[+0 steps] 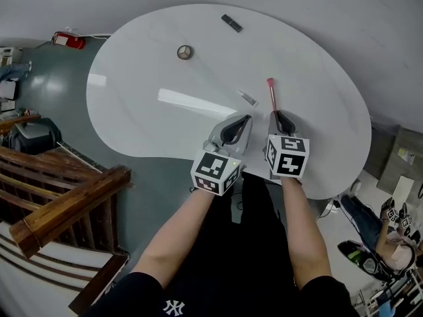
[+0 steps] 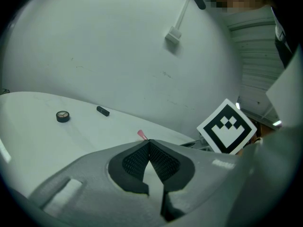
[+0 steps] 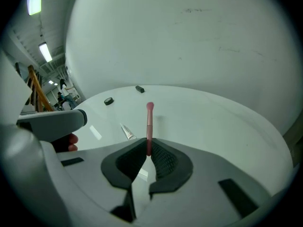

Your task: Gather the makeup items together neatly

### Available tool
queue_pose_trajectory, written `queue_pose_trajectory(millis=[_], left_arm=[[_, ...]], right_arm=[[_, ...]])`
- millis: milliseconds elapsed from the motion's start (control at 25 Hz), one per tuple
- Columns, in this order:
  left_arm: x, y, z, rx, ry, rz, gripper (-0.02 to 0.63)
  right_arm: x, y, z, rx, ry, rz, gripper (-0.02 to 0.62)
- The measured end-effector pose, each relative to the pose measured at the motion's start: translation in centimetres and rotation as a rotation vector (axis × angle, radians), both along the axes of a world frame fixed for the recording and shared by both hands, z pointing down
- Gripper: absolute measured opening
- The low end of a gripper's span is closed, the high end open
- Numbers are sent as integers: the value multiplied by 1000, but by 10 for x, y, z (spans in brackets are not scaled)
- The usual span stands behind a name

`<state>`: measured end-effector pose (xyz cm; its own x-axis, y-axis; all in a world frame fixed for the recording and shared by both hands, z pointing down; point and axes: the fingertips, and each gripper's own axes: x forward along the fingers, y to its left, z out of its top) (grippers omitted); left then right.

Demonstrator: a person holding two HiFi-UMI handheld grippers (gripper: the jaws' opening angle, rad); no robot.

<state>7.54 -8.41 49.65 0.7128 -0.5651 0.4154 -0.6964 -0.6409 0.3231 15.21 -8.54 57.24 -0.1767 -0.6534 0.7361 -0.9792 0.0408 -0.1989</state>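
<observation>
Brush [image 3: 149,122]: light, stiff, I judge; beside tube [image 3: 127,132].
Right claw [image 3: 148,144]: clamps its handle end.
Left claw [image 2: 149,142]: together, empty.

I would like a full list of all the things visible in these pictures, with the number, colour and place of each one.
table: one, white, curved, middle of the head view.
round compact: one, dark, far left part of the table.
small bar: one, dark, near the table's far edge.
small tube: one, pale, lying just ahead of the left gripper.
pink stick: one, its near end is in the right gripper.
wooden railing: one, brown, left of the table.
red object: one, on the floor, far left.
left gripper: one, grey, jaws together, empty.
right gripper: one, grey, closed on the pink stick.
forearms: two, bare, at the bottom.
</observation>
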Motion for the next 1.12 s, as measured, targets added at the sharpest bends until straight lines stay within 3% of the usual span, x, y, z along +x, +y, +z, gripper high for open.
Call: queue_pose_trajectory(millis=[520, 1120], left_arm=[[22, 44, -18, 22, 28, 125, 8], [40, 96, -19, 36, 25, 220, 8]], right_arm=[[27, 59, -27, 31, 9, 178, 41], [40, 121, -33, 55, 10, 282, 41]])
